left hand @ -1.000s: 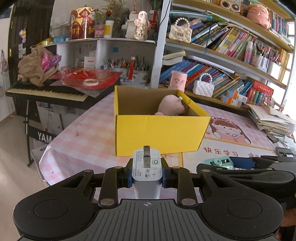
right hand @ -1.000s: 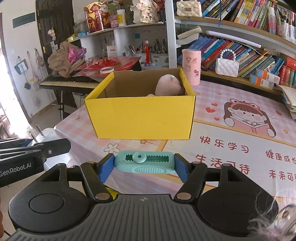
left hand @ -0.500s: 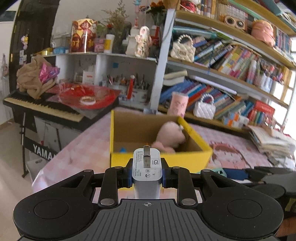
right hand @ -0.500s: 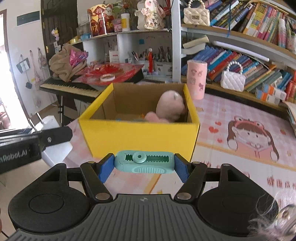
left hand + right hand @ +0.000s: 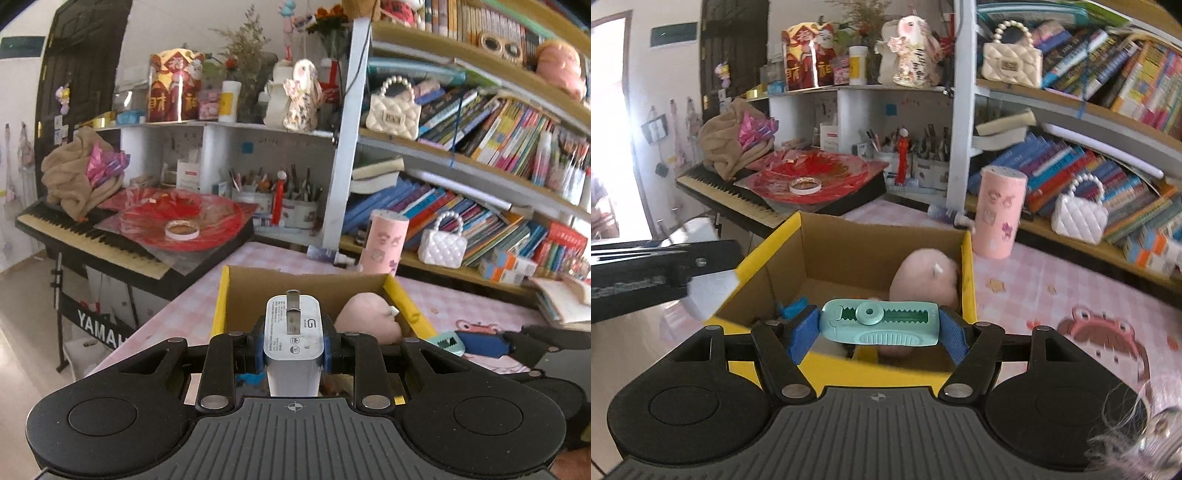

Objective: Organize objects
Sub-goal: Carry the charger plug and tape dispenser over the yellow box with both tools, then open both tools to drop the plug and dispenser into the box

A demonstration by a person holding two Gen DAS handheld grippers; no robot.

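The left gripper (image 5: 293,349) clamps a white charger (image 5: 293,332) upright, its 2 prongs up, over the near wall of the yellow box (image 5: 218,314). A pink plush (image 5: 367,319) lies inside the box, right of the charger.

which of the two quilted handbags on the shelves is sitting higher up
The cream handbag on the upper shelf; the white handbag sits on the lower shelf, beside the pink tumbler.

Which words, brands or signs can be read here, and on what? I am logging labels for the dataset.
"YAMAH", cut off by the table edge: front of the black keyboard.
"G" logo: white charger held in the left gripper; its fine print is too small to read.
White lettering on the left gripper's arm, right wrist view: blurred, unreadable.
Gold characters on the red jar and the book spines: not legible.
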